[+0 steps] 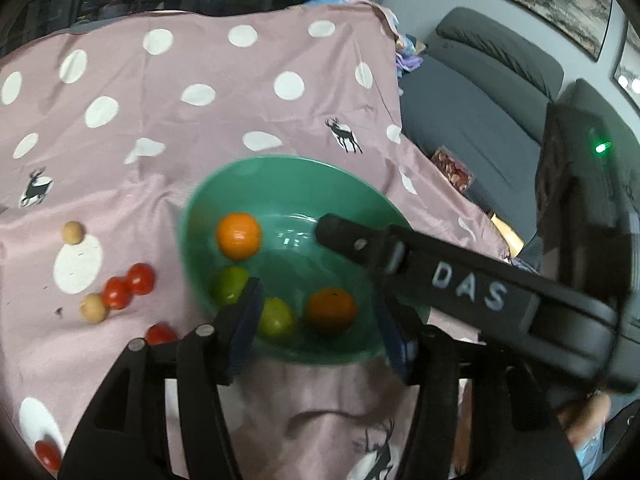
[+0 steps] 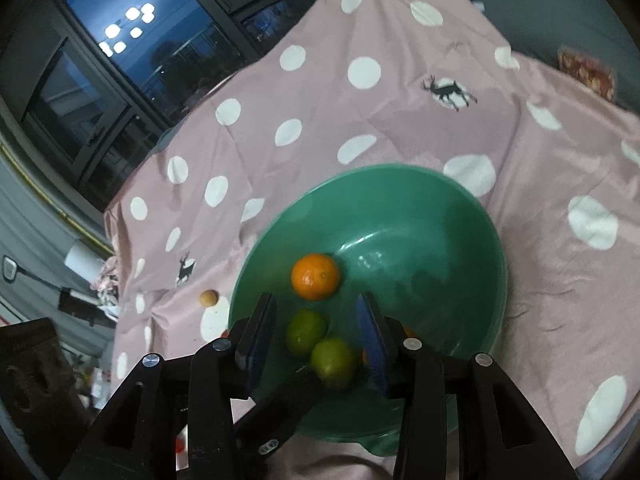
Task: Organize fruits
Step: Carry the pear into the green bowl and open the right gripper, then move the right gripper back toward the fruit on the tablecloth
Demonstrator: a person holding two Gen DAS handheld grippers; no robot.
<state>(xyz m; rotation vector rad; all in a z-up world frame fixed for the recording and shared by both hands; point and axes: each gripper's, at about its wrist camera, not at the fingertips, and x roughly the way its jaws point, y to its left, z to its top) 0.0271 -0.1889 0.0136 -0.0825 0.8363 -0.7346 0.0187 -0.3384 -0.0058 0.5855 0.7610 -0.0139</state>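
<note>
A: Hovering over the green bowl (image 2: pixel 400 200), the right gripper (image 2: pixel 316 316) had its jaws spread apart and nothing between them. To finish well, I judged it should lift straight up and clear the rim before going for loose fruit.

B: And the left gripper (image 1: pixel 316 316)?

A: Its jaws stood wide too, empty, above the bowl's near edge. It was better placed, I thought, for the tomatoes (image 1: pixel 128 286) on the pink spotted cloth (image 1: pixel 200 112) beside the bowl.

B: How did the fruit look?

A: Two oranges (image 1: pixel 239 235) and two green limes (image 1: pixel 276 318) sat in the bowl, round and glossy. Small pale fruits (image 1: pixel 72 232) and red tomatoes lay outside on the cloth, near its left side.
</note>
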